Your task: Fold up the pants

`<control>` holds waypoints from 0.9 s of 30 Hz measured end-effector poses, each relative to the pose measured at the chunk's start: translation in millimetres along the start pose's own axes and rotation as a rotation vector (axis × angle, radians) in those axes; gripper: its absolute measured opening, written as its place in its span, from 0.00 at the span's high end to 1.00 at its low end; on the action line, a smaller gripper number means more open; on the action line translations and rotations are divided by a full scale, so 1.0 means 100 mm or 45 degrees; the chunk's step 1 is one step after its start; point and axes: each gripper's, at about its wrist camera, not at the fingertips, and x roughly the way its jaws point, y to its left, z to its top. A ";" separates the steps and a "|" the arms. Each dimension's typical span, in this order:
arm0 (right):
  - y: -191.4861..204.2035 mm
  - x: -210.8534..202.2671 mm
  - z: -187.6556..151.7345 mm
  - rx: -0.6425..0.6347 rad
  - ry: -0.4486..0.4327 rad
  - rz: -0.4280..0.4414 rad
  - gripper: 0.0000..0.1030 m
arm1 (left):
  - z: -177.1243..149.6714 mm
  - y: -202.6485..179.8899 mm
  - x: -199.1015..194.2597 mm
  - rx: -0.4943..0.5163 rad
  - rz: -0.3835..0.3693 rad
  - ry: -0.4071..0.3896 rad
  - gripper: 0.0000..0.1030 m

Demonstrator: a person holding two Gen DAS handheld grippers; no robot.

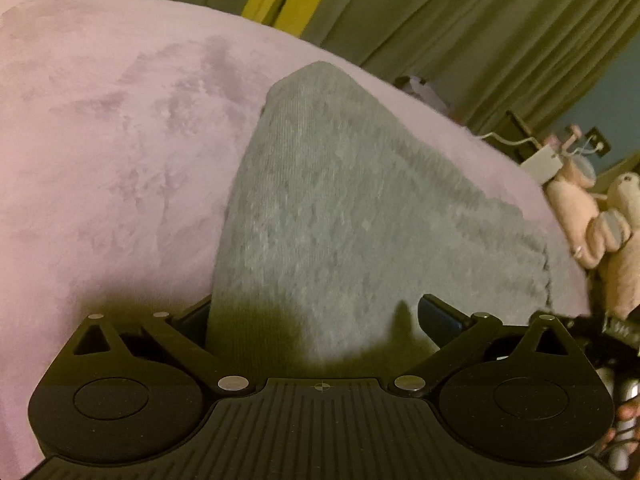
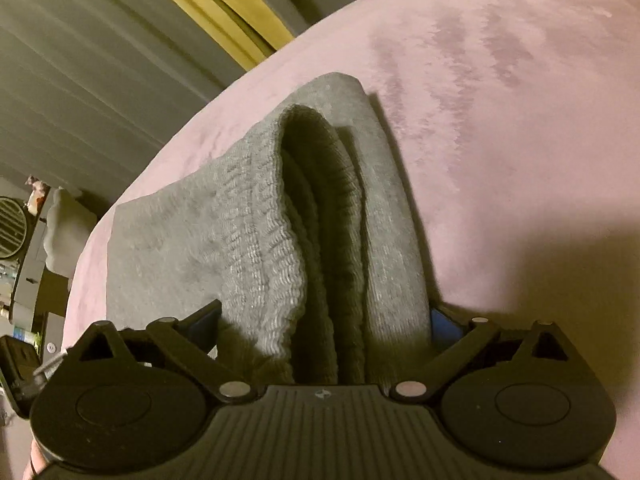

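Grey knit pants (image 1: pixel 340 208) lie folded on a pink plush bed cover (image 1: pixel 100 152). In the left wrist view my left gripper (image 1: pixel 316 316) stands wide open, and the near end of the pants reaches in between its fingers. In the right wrist view the pants (image 2: pixel 256 232) show their stacked folded layers and ribbed waistband edge-on. My right gripper (image 2: pixel 324 320) is open, and the folded stack lies between its fingers (image 2: pixel 440 324).
Olive curtains (image 1: pixel 480 28) with a yellow gap hang behind the bed. Pink and cream plush toys (image 1: pixel 600 216) and small clutter sit past the bed's right edge. A fan and shelf items (image 2: pixel 12 224) stand left of the bed in the right wrist view.
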 end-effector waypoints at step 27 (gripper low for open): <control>0.04 0.27 0.29 0.041 0.005 0.194 0.20 | 0.20 0.16 0.14 -0.172 -0.127 -0.035 0.53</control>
